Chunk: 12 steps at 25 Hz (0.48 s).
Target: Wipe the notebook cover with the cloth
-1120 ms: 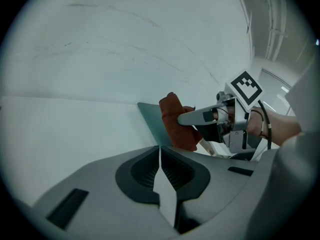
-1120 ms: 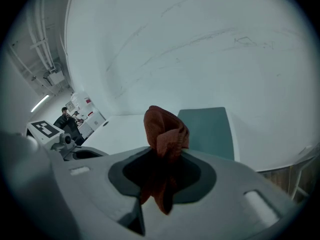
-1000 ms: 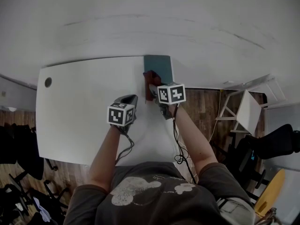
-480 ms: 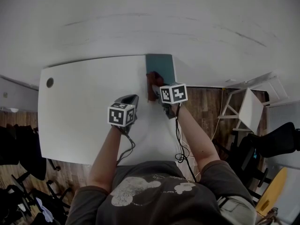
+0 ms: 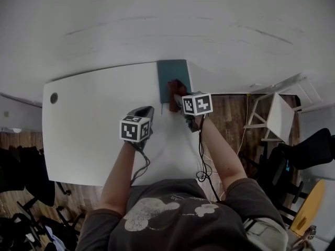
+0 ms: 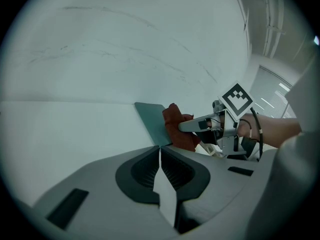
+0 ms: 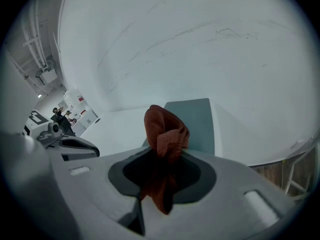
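step: wipe, I judge; best to press the bunched cloth flat and sweep the whole cover | right gripper [image 5: 178, 94]: my jaws are clamped on the red cloth [image 7: 165, 128], over the near end of the teal notebook [image 5: 170, 72] at the white table's [image 5: 94, 129] far edge | left gripper [image 6: 160, 154]: my jaws are together on nothing, near the notebook's near corner

Looks like an office: white desk [image 5: 89, 140] with cable hole [image 5: 54, 98] at nine o'clock, black swivel chair [image 5: 309, 153] at three o'clock
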Motion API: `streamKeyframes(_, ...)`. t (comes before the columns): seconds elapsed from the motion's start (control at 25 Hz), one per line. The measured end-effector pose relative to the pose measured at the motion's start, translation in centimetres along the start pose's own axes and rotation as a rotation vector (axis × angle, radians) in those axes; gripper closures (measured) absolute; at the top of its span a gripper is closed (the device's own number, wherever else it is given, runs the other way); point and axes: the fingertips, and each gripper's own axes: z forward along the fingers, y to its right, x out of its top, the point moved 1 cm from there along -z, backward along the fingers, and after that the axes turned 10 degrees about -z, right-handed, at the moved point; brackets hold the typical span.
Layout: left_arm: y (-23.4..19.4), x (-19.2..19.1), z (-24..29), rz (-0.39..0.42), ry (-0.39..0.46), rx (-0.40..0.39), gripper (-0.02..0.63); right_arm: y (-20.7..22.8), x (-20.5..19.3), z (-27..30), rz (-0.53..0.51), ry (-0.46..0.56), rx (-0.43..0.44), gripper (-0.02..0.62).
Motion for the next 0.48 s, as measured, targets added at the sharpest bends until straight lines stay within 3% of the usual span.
streamKeyframes(0.48, 1.4, -0.2, 0.4, 0.022, -0.005, 0.000, 0.598, 3.2, -1.3, -2.0, 0.048, 0.010, -0.048, 0.487)
